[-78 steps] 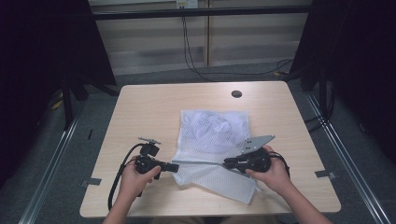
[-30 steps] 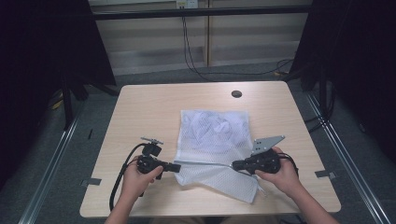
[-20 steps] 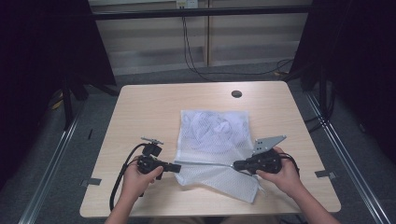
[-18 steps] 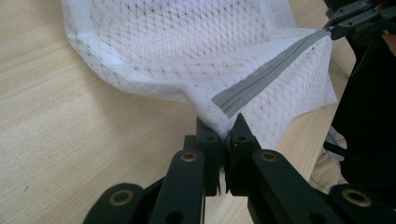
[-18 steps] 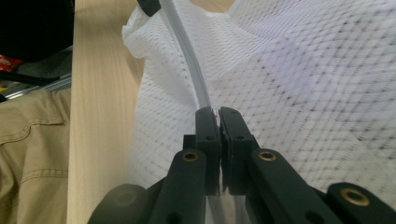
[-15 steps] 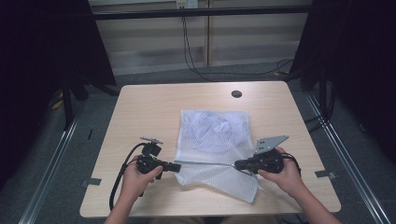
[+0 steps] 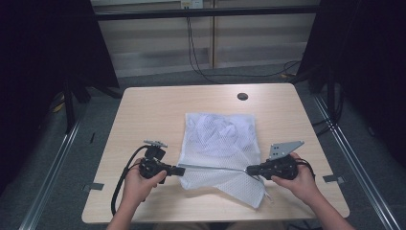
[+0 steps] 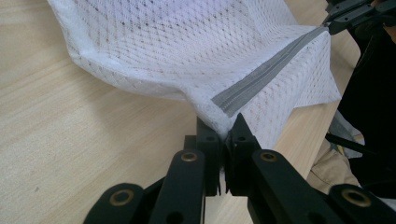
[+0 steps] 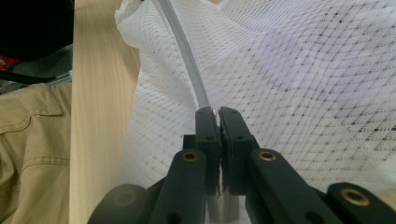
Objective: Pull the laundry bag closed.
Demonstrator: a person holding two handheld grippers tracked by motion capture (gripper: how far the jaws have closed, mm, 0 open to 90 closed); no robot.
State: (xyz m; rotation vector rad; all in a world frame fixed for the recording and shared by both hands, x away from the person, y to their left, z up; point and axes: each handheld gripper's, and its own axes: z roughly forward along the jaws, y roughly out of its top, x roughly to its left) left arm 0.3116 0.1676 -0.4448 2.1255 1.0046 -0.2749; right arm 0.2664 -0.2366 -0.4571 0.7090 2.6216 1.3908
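One rectangular table [image 7: 143, 115] of pale wood grain with rounded corners stands in the middle of a dim room, with grey floor and dark curtains around it. A single small dark round disc [image 7: 242, 96] sits near its far edge.

One white mesh bag [image 7: 218, 139] lies on the table's middle and near right part. It is soft, see-through netting with a diamond weave, crumpled at the far end where folded white cloth shows through. Its near corner droops toward the table's front edge. One grey zipper [image 7: 213, 167] runs straight across the bag's near side, pulled taut between the two tools.

Two hands come in from the near edge, each holding one black two-jaw gripper. The left gripper [image 7: 181, 170] is pinched tight on the left end of the zipper seam. The right gripper [image 7: 249, 170] is pinched tight on the zipper's right end. It carries one grey three-cornered plate on top. One black cable loops from the left tool.

The left gripper view adds the netting bunched between its jaws and the zipper's woven tape [image 8: 266, 77] rising to the other tool far off. The right gripper view adds a khaki sleeve or trouser cloth [image 9: 32, 149] beside the table's edge.
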